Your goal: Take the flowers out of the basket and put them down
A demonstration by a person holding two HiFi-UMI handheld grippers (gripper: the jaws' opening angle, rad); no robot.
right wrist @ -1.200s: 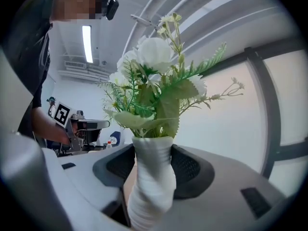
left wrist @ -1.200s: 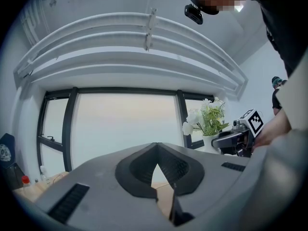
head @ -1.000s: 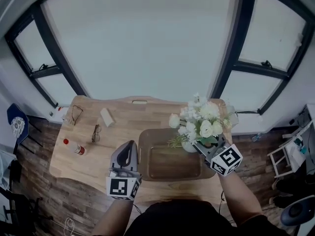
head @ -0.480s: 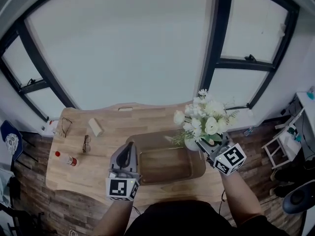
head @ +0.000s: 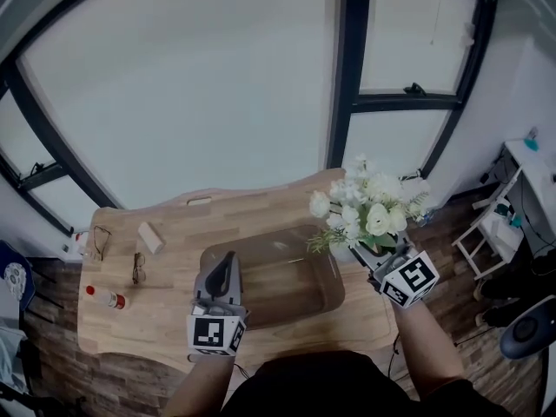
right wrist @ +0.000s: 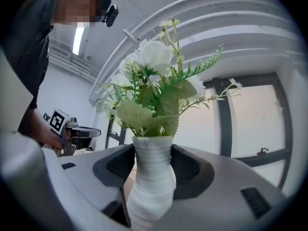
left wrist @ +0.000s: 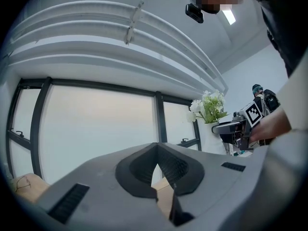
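**Flowers out of basket, set-down pending**

Head view: right gripper (head: 372, 252) holds the flowers (head: 369, 211), in a white vase (head: 343, 251), aloft by the basket (head: 278, 281)'s right rim. Left gripper (head: 226, 263) hangs idle near its left rim.

Left gripper view: fingers (left wrist: 178, 170) together, empty.

Right gripper view: fingers (right wrist: 190, 170) wide, clamped on the vase.

Next, likely: lower it upright onto bare bench (head: 165, 276), then release.

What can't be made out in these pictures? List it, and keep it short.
- Foot of the vase: in the right gripper view it is cut off by the lower edge and the body of the right gripper. In the head view the flowers cover it.
- What lies under the vase, the basket rim or the table: in the head view the flowers hide it.
- Label on the red-capped bottle: too small in the head view.
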